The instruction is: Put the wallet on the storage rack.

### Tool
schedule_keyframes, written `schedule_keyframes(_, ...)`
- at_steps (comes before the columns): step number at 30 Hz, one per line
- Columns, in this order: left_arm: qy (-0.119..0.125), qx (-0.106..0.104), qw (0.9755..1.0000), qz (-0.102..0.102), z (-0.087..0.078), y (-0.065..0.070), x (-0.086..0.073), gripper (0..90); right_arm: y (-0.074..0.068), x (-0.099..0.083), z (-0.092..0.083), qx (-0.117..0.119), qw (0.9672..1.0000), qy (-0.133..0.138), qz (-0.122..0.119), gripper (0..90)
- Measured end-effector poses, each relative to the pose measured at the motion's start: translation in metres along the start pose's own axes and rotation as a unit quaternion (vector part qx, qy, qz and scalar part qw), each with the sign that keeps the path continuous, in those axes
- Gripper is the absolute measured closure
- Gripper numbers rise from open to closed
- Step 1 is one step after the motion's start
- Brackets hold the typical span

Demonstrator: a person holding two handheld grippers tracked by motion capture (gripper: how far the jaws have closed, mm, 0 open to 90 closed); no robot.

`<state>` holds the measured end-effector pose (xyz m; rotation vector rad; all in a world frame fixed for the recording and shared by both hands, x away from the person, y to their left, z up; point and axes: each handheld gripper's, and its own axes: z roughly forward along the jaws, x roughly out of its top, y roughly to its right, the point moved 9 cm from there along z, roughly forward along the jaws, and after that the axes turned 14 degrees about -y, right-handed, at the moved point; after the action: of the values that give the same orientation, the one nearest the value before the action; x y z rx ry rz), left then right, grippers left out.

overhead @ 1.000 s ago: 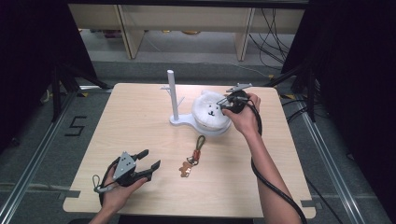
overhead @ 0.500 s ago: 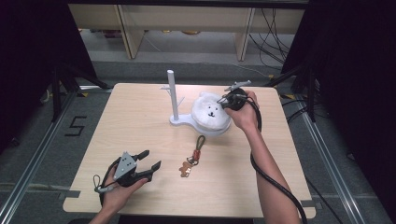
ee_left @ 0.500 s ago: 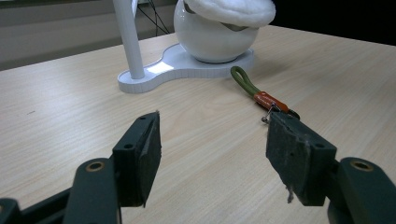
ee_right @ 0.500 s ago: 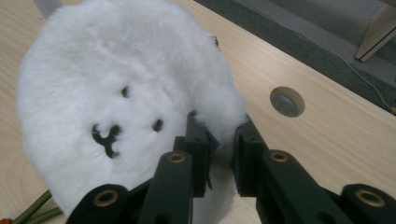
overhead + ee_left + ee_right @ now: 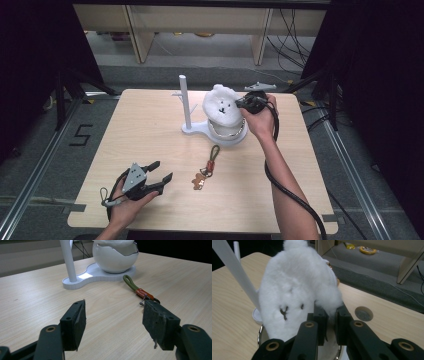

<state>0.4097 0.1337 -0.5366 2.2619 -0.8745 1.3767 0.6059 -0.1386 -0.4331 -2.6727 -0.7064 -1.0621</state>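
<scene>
Presently catalogued, fingers first. Right gripper: fingers closed on a fold of the white plush bear, pinching its fleece at the side nearest the hand. In the high view the right gripper sits at the bear's right edge, the bear raised so that its stitched face looks toward the person's side of the table.

Plush bear: fluffy, white, dark embroidered eyes and nose; its lower part sits in the white egg-shaped bowl, which has a bright metallic rim.

Bowl: part of a white stand base that also carries an upright white post to the bowl's left. The left gripper view shows the same bowl, base and post at the far side of the table.

Left gripper: fingers wide apart, holding nothing, held low above the near left part of the table; in its own view the two black pads stand well apart over bare wood.

Keychain: olive-green cord loop, orange band, metal clip, small brown bear-shaped charm; lies flat on the table between the stand and the left gripper, touching neither. Its cord lies just beyond the far finger in the left gripper view.

Table: pale wood grain, rounded corners.
</scene>
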Motion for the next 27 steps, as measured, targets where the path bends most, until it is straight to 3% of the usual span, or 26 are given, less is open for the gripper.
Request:
schedule_keyframes(1,-0.007,0.005,1.0,0.005,-0.001,-0.001,-0.001,35.0,0.0,-0.002,0.004,-0.004,1.0,0.007,0.004,82.8)
schedule_keyframes(4,-0.001,-0.001,1.0,0.0,0.0,0.0,0.0,35.0,0.003,-0.017,0.015,-0.022,0.9997,-0.01,-0.01,82.0)
schedule_keyframes(10,-0.007,0.004,1.0,0.003,0.0,0.0,-0.001,34.9,0.002,-0.025,0.016,-0.046,0.9985,-0.02,-0.024,80.5)
schedule_keyframes(11,-0.009,0.004,1.0,0.002,0.0,0.0,-0.001,34.9,0.003,-0.026,0.017,-0.056,0.9973,-0.025,-0.04,78.6)
schedule_keyframes(15,-0.01,0.004,0.9999,0.004,0.0,0.001,-0.001,34.9,0.004,-0.033,0.021,-0.058,0.9961,-0.048,-0.046,73.1)
schedule_keyframes(22,-0.01,0.002,0.9999,0.001,0.001,0.001,-0.002,34.7,0.005,-0.034,0.017,-0.061,0.9961,-0.053,-0.034,64.7)
schedule_keyframes(23,-0.01,0.002,0.9999,0.003,0.0,0.001,-0.001,34.6,0.004,-0.034,0.015,-0.059,0.9964,-0.056,-0.024,61.6)
schedule_keyframes(25,-0.01,0.002,0.9999,0.002,0.0,0.001,-0.001,34.6,0.005,-0.033,0.015,-0.058,0.9963,-0.053,-0.034,60.0)
schedule_keyframes(27,-0.01,0.003,0.9999,0.0,0.0,0.001,-0.001,34.3,0.002,-0.034,0.009,-0.052,0.9969,-0.057,-0.014,54.8)
